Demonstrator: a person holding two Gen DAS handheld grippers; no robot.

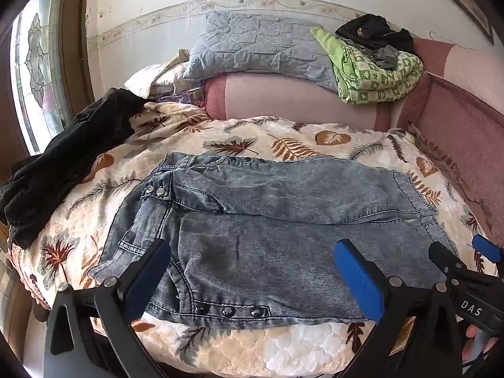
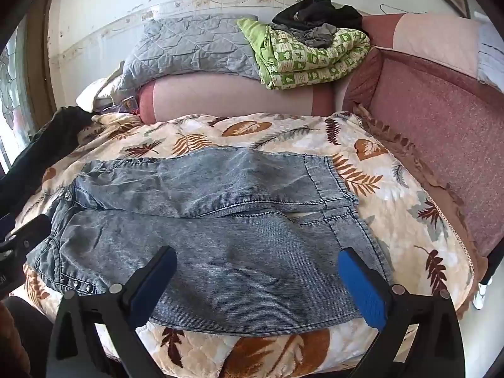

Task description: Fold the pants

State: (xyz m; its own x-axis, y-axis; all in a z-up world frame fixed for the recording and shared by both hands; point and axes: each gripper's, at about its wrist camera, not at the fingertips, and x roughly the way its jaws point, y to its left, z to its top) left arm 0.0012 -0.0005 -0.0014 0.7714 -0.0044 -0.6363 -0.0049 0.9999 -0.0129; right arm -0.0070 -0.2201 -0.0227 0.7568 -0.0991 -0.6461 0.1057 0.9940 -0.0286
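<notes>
Nearest, the left gripper (image 1: 252, 271) hangs over the near edge of the bed (image 1: 283, 346), jaws wide apart with nothing between the blue pads, which stand above the near side of the jeans (image 1: 267, 220). The right gripper (image 2: 256, 278) does the same just beside it, also spread wide and empty; its tip shows at the right edge of the left view. A bit of a hand (image 1: 475, 337) shows under it in the bottom right corner there.

The jeans lie flat on the leaf-print quilt (image 2: 393, 195), across the middle of the bed, already folded short: waist and studs toward the left edge, cuffs toward the right, one leg lying beyond the other. Their near side reaches almost to the near edge.

At the left edge a dark garment (image 1: 63, 163) is heaped, partly hanging off. Along the far edge runs a pink bolster (image 1: 299, 100), with a grey pillow (image 1: 252, 47) and a green blanket (image 2: 308, 56) on top, and black clothes (image 2: 318, 12) above that. Along the right edge rises a dark pink padded side (image 2: 441, 119).
</notes>
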